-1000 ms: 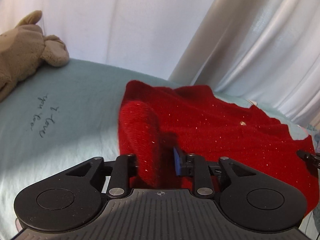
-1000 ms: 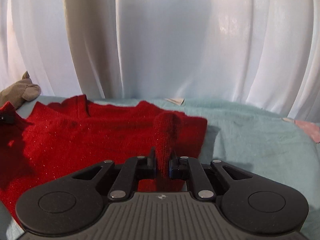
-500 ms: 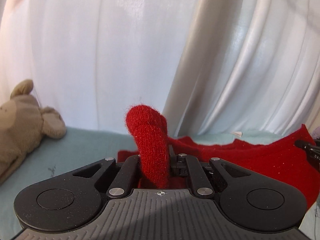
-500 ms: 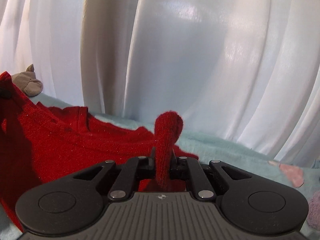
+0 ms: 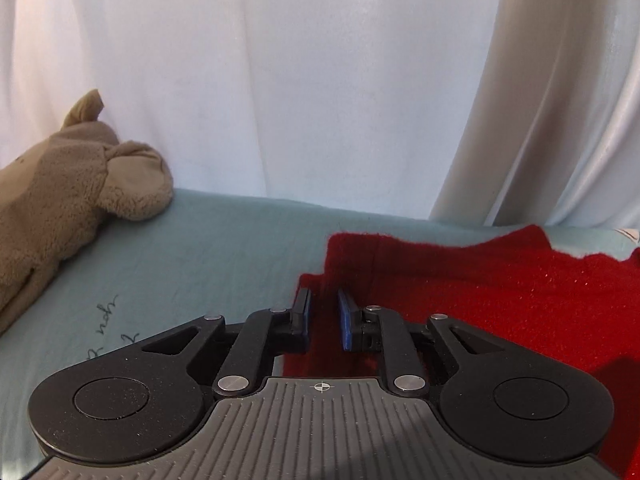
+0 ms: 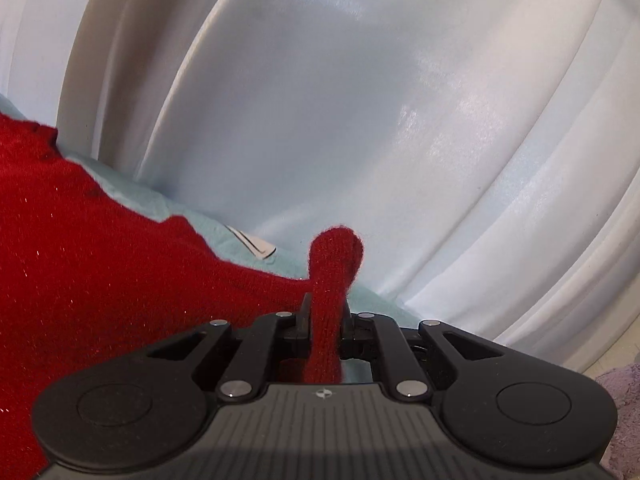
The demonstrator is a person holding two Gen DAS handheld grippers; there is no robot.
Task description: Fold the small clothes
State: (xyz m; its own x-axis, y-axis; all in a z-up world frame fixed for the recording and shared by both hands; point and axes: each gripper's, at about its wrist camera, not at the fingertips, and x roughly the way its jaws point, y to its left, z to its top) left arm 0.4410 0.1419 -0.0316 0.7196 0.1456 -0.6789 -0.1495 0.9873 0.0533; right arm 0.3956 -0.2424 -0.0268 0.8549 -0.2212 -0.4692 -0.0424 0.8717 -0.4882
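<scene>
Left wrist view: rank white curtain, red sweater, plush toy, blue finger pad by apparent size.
1. white curtain, fills the upper frame.
2. red sweater.
3. plush toy, cut off at the left edge, so its true extent is unsure.
4. blue finger pad, smallest though nearest the camera.

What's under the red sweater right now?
The red sweater lies on a pale teal sheet, which shows around its edges. Whatever sits beneath the sweater's middle is covered and cannot be seen.
</scene>
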